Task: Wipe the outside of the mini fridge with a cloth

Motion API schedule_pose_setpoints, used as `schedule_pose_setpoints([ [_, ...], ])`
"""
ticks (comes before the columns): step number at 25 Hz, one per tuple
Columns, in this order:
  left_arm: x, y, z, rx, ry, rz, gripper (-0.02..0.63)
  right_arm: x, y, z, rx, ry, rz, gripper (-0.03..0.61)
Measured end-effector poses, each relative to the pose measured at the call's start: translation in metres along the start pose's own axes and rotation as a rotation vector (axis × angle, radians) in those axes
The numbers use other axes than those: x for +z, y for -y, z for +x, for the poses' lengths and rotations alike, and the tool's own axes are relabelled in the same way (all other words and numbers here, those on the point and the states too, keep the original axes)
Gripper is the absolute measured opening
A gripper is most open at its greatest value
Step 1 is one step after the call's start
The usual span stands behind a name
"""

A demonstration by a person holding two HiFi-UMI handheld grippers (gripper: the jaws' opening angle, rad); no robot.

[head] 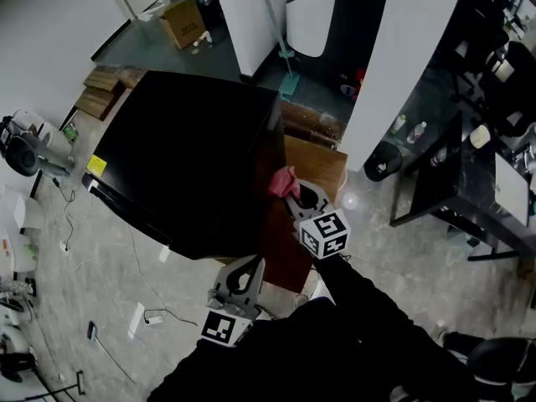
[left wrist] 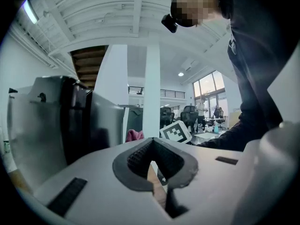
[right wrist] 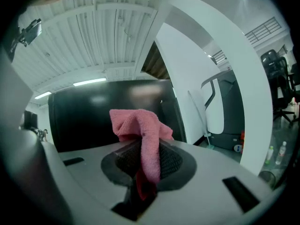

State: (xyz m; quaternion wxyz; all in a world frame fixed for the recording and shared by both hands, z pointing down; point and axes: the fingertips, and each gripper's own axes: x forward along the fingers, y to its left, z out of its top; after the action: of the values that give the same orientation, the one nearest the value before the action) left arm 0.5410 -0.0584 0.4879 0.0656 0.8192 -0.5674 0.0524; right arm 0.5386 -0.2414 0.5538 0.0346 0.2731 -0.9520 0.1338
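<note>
The right gripper is clamped on the pink cloth, right at the side of the black mini fridge — the wiping looks only just under way (most sides seem left to do) — and the left gripper is closed, holding nothing.

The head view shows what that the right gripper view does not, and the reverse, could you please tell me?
Only the head view shows the left hand-held gripper, low beside the mini fridge, the fridge's top from above, and a cardboard box on the floor beyond it. Only the right gripper view shows the ribbed ceiling with its strip light, and, close up, the jaws closed on the pink cloth. Both show the right hand-held gripper, the pink cloth and the mini fridge.
</note>
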Motion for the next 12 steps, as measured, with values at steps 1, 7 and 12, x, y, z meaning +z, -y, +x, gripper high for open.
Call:
schedule_pose_setpoints([
  [1,-0.012,-0.002,-0.009,-0.012,-0.007,-0.005,0.006,-0.018,-0.013,-0.008,-0.008,-0.016,0.005,0.075],
  [7,-0.082,-0.017,-0.053,-0.046,-0.059,-0.061,0.006,-0.128,-0.098,-0.041,-0.002,-0.166,0.047,0.075],
  [12,-0.139,-0.013,-0.081,-0.062,-0.126,-0.088,0.006,-0.208,-0.151,-0.047,0.004,-0.279,0.058,0.075],
])
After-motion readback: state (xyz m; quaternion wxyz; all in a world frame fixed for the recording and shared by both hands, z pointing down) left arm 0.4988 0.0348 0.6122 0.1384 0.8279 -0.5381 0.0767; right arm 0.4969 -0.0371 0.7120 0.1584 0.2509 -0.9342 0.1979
